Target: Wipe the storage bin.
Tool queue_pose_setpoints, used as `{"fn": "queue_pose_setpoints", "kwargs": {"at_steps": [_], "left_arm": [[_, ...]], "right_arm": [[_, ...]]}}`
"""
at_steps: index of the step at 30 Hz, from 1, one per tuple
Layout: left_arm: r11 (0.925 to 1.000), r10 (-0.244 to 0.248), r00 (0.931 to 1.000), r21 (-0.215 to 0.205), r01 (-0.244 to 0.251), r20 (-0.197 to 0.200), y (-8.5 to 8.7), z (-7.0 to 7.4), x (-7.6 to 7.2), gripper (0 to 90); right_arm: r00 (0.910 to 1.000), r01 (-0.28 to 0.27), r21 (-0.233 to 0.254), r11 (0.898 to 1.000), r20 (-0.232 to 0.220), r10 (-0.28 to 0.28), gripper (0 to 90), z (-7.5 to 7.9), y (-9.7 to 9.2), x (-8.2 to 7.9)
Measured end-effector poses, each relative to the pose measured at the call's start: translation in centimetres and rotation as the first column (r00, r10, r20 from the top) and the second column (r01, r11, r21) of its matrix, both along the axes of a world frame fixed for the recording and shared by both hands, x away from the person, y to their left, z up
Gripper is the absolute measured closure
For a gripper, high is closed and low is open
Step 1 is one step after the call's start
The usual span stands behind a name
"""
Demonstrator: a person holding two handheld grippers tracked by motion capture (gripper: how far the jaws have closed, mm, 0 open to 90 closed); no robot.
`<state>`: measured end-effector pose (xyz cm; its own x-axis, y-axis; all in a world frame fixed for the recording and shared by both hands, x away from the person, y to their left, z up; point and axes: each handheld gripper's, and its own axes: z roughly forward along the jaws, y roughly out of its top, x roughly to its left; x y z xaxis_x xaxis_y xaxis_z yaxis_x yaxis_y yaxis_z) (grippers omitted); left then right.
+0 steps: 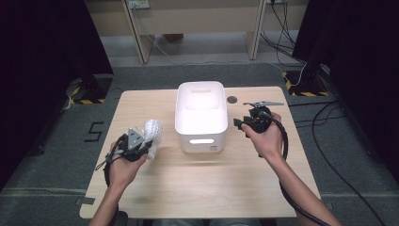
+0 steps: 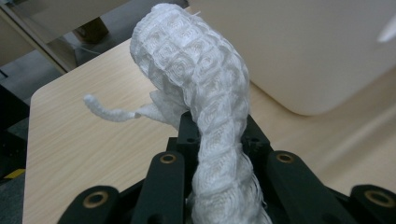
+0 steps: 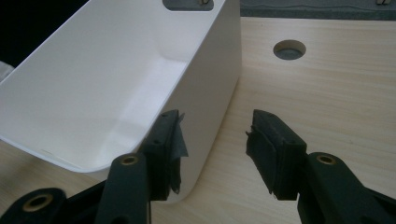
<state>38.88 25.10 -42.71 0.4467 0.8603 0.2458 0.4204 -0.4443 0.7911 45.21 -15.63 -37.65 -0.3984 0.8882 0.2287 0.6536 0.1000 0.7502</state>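
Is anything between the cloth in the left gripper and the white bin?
Nothing visible. The cloth, clamped in the left gripper, sits just left of the bin, with bare table between them.

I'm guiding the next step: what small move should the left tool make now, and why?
Probably carry the white cloth right, over the white bin's rim. The left tool is shut on it beside the bin, which looks empty; the right tool hangs open at the bin's far side.
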Motion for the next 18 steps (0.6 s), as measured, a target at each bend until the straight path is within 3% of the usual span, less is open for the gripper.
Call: {"fn": "queue_pose_setpoints", "kwargs": {"at_steps": [6, 11, 18], "left_arm": [[0.9987, 0.02, 0.9998, 0.046, -0.021, 0.003, -0.8, -2.5, 3.8, 73.7], [0.999, 0.028, 0.9983, 0.037, -0.026, -0.051, -1.4, -4.5, 6.4, 72.7], [0.9994, 0.03, 0.9939, 0.02, -0.028, -0.106, -2.3, -6.4, 8.3, 68.8]], "right_arm": [[1.0, 0.007, -0.005, 1.0, 0.006, -0.007, 53.7, -0.2, -0.4, -0.1], [0.9999, 0.015, -0.019, 1.0, -0.004, -0.016, 53.9, -0.8, -1.1, -0.3], [0.9996, 0.025, -0.021, 0.999, -0.014, -0.025, 54.3, -1.1, -1.5, -0.3]]}}
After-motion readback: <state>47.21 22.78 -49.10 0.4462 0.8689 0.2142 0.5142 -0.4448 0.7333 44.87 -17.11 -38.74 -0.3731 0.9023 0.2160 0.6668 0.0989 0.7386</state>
